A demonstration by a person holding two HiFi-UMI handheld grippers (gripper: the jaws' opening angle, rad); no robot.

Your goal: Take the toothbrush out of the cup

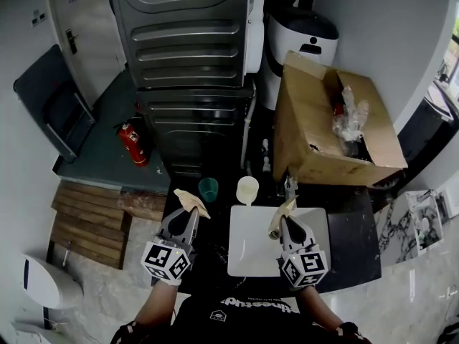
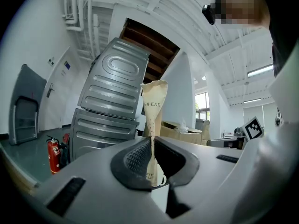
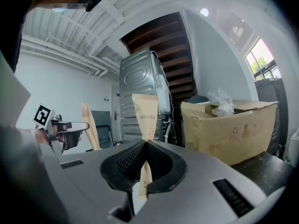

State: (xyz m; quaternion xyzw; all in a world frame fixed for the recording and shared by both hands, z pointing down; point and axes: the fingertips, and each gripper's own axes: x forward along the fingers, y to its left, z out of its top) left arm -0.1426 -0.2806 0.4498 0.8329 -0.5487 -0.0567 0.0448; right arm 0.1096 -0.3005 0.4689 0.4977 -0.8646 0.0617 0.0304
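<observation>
Each gripper holds a tan paper toothbrush packet. In the head view my left gripper (image 1: 189,216) is shut on a packet (image 1: 191,201) just below a green cup (image 1: 208,188). My right gripper (image 1: 286,223) is shut on a second packet (image 1: 282,216) over the white basin (image 1: 251,253). A cream cup (image 1: 247,189) stands at the basin's far edge. The left gripper view shows its packet (image 2: 153,105) upright, pinched at its narrow middle. The right gripper view shows its own packet (image 3: 145,112) clamped the same way, with the left gripper's packet (image 3: 89,125) at the left.
The black counter (image 1: 351,228) carries an open cardboard box (image 1: 323,124) at the back right. Behind it stand a tall grey machine (image 1: 188,56) and a white bin (image 1: 301,38). A red fire extinguisher (image 1: 133,143) and a wooden pallet (image 1: 90,217) lie on the floor at the left.
</observation>
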